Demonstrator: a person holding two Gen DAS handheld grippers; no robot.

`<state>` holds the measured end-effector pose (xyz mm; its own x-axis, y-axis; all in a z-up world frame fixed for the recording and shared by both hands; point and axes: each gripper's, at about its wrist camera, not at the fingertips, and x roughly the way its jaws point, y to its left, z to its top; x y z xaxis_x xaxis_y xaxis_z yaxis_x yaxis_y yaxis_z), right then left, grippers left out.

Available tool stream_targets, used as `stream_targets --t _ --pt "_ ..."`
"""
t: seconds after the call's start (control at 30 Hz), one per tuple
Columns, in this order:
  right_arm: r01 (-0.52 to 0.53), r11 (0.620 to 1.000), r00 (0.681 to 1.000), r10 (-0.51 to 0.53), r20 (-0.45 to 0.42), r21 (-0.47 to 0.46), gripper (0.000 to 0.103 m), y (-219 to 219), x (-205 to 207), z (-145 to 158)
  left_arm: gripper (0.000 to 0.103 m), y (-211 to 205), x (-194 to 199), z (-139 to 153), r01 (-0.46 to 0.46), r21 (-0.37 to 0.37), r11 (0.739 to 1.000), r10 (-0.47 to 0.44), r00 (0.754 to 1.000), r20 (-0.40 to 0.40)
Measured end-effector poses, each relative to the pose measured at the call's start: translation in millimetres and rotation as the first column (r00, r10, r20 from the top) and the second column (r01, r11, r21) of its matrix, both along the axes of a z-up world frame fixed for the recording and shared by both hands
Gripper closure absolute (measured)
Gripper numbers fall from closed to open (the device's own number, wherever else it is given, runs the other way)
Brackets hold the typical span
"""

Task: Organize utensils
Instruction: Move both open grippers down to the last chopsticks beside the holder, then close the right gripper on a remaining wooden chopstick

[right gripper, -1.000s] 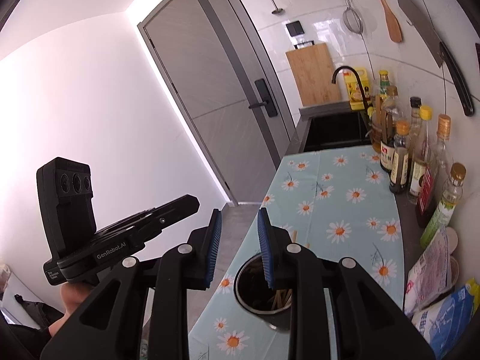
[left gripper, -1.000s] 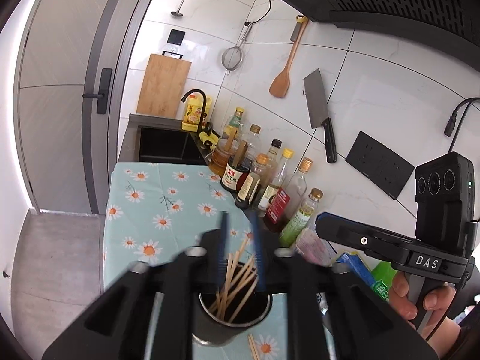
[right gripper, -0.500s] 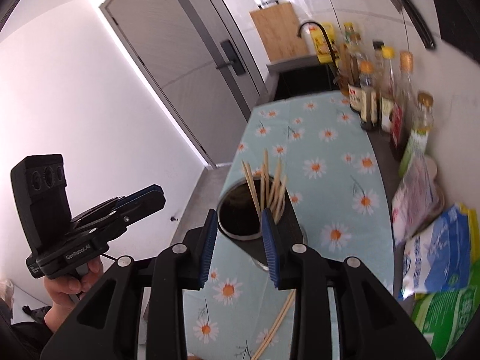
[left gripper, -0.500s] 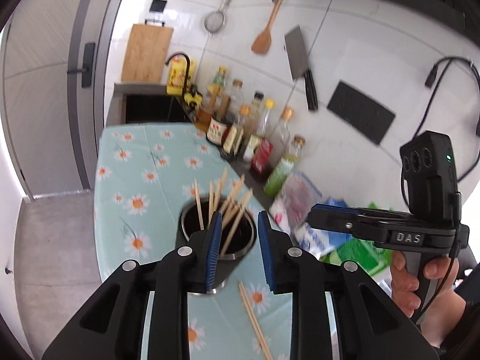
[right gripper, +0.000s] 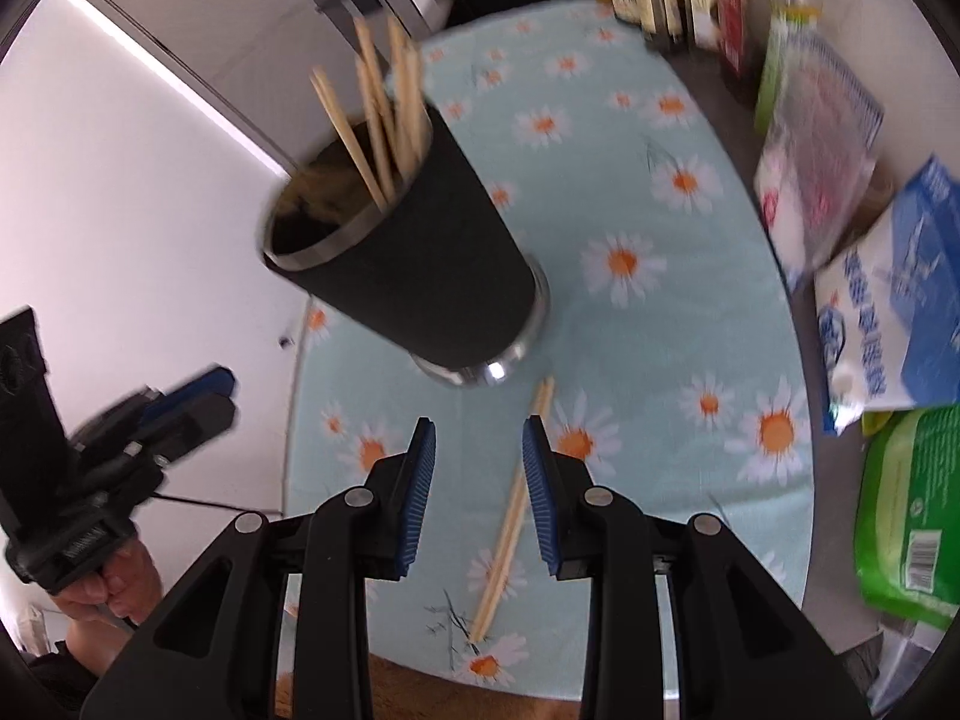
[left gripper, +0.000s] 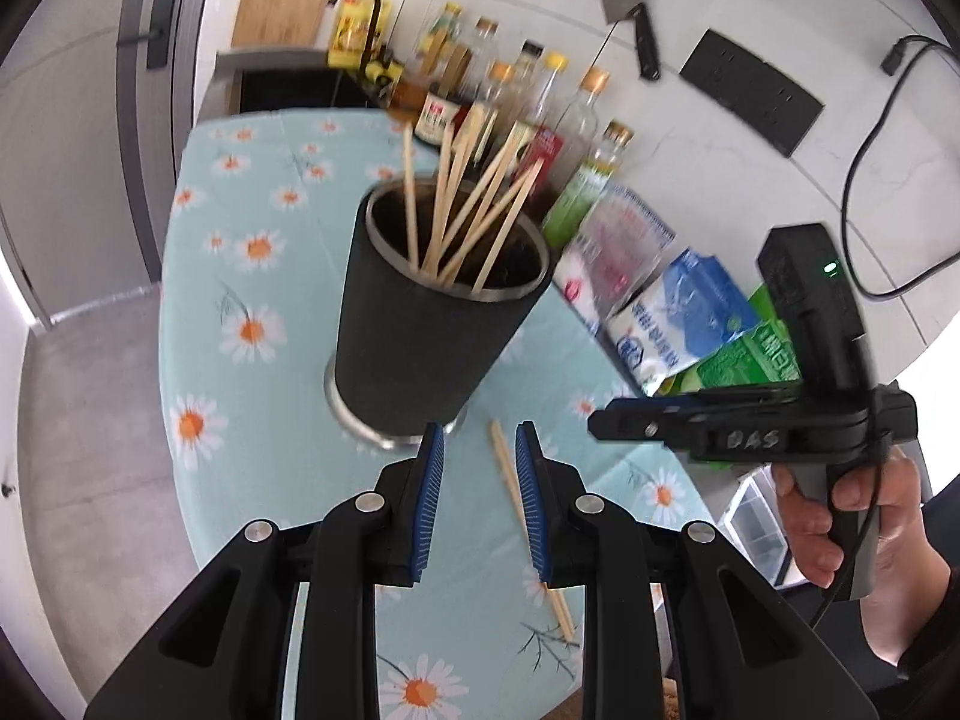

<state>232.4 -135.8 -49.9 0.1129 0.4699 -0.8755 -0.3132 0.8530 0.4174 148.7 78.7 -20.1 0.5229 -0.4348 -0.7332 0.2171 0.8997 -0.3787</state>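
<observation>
A black utensil cup with a steel rim stands upright on the daisy tablecloth and holds several wooden chopsticks. It also shows in the right wrist view. A loose pair of chopsticks lies flat on the cloth in front of the cup; it also shows in the right wrist view. My left gripper is open and empty, above the loose pair's far end. My right gripper is open and empty, above the same pair. Each gripper shows in the other's view.
Sauce and oil bottles line the tiled wall. Food bags lie along the cloth's right side. A sink with a black tap is at the far end. The cloth's left edge drops to the floor.
Both grippers have tilted down and dropped from above the cup toward the cloth in front of it. The loose chopsticks now lie between the fingers in both views.
</observation>
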Motion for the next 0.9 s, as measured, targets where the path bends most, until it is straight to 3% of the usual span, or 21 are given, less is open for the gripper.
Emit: stream_targets --t 0.23,0.37,0.7,0.77,0.9 --pt "0.036 0.998 0.981 -0.046 -0.187 -0.057 0.071 2 2 -58 0.079 -3 0 -44 0.042 -0.018 0.999 -0.044 0.992 -0.115" --pt "0.058 0.997 0.962 -0.068 -0.266 -0.046 0.077 4 5 -80 0.079 -7 -3 -68 0.067 -0.033 0.997 -0.072 0.982 -0.177" --pt "0.046 0.990 0.957 -0.082 -0.279 -0.133 0.087 23 9 -97 0.079 8 -8 -90 0.067 -0.055 0.996 -0.077 0.972 -0.221" --pt "0.038 0.986 0.960 -0.081 -0.267 -0.162 0.093 32 11 -100 0.079 11 -10 -90 0.067 -0.064 0.996 -0.079 0.971 -0.223" --pt "0.036 0.980 0.964 -0.086 -0.252 -0.197 0.094 41 8 -100 0.079 16 -13 -91 0.064 -0.080 0.995 -0.080 0.970 -0.228"
